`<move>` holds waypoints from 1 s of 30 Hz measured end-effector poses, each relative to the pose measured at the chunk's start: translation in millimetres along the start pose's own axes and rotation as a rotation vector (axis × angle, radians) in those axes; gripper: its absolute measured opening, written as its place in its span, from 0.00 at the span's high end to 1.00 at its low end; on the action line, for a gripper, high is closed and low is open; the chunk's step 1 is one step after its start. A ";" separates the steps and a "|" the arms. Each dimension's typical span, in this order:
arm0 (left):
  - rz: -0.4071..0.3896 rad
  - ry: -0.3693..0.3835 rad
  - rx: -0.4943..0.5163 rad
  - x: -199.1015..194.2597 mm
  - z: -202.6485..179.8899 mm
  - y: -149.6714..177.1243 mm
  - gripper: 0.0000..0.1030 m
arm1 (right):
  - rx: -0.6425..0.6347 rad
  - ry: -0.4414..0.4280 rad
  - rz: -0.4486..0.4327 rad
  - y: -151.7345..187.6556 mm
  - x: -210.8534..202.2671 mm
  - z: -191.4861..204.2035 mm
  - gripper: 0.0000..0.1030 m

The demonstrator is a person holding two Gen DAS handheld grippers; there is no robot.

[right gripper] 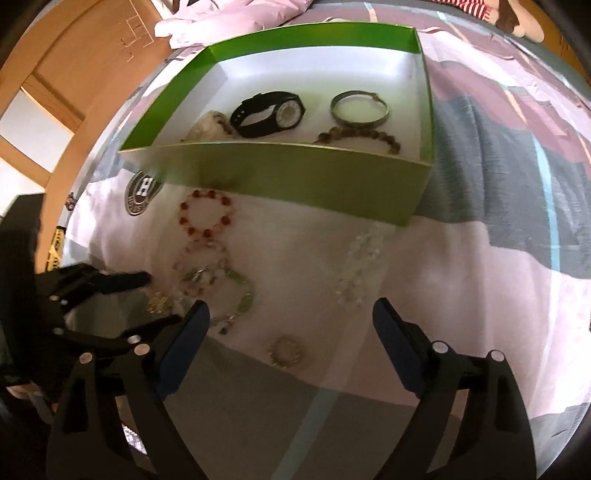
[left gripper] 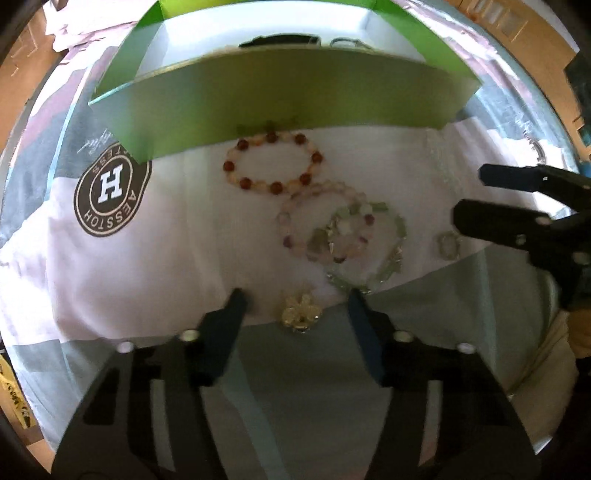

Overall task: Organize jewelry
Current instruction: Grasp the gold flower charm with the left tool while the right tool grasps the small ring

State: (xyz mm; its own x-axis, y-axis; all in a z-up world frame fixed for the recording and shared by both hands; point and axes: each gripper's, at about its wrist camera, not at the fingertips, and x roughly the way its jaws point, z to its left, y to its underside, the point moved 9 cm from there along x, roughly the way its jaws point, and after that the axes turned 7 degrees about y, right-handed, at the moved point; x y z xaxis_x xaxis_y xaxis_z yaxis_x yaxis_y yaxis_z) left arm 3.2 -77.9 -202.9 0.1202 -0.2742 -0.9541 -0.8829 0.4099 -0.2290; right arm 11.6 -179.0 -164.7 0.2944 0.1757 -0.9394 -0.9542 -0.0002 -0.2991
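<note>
A green box (right gripper: 295,173) lies on the bed cover; it also shows in the left wrist view (left gripper: 280,99). Inside are a black watch (right gripper: 267,112), a metal bangle (right gripper: 360,107) and a brown bead bracelet (right gripper: 360,136). In front of the box lie a red-and-cream bead bracelet (left gripper: 273,162), a pink bead bracelet (left gripper: 325,225) and a green stone bracelet (left gripper: 369,247), the last two overlapping. A gold flower brooch (left gripper: 300,313) lies between the jaws of my open left gripper (left gripper: 295,301). My open right gripper (right gripper: 291,317) hovers over a small ring (right gripper: 286,351). A clear bead bracelet (right gripper: 356,266) lies beyond it.
The bed cover (left gripper: 147,258) is pink, white and grey, with a round logo patch (left gripper: 110,188). A wooden bed frame (right gripper: 74,74) runs along the left. A pillow or bedding (right gripper: 229,18) lies behind the box.
</note>
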 end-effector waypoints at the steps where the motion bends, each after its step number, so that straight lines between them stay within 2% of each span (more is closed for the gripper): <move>1: 0.001 -0.010 -0.003 0.3 1.3 0.7 0.53 | 0.008 -0.007 0.004 0.3 -0.1 -0.1 0.12; 4: -0.011 -0.031 -0.022 -1.5 5.4 -1.3 0.71 | 0.038 -0.015 0.020 2.0 1.9 -4.1 0.12; 5: -0.012 -0.031 -0.023 -1.8 6.2 -1.7 0.80 | 0.044 -0.013 0.025 2.5 3.2 -5.4 0.12; 10: -0.003 0.026 -0.014 -7.6 1.3 0.5 0.81 | 0.073 -0.013 0.048 4.5 9.2 -10.4 0.12; 15: -0.034 0.042 -0.019 -20.5 -3.7 -2.1 0.81 | 0.074 -0.032 0.048 5.2 5.5 -7.2 0.12; 16: -0.044 0.038 -0.022 -24.1 -3.3 -3.8 0.81 | 0.070 -0.036 0.050 6.0 4.1 -4.9 0.12; 19: -0.079 -0.001 -0.054 -36.7 12.8 -8.7 0.81 | 0.045 -0.052 0.063 11.0 0.8 7.6 0.21; 23: -0.100 -0.065 -0.140 -44.9 45.6 -13.8 0.81 | 0.020 -0.084 0.114 22.3 5.2 26.7 0.27; 26: -0.093 -0.064 -0.188 -47.0 61.7 -16.4 0.81 | -0.020 -0.035 0.156 33.6 15.0 33.9 0.31; 30: -0.093 -0.055 -0.192 -46.8 62.4 -14.8 0.81 | -0.042 0.063 0.148 36.8 23.3 29.9 0.32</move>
State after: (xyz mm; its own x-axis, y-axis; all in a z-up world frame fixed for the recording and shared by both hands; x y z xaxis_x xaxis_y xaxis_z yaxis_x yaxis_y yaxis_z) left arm 39.0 -16.9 -166.9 0.2247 -0.2533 -0.9409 -0.9365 0.2105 -0.2804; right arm -18.3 -145.4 -192.6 0.1543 0.1086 -0.9820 -0.9848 -0.0632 -0.1618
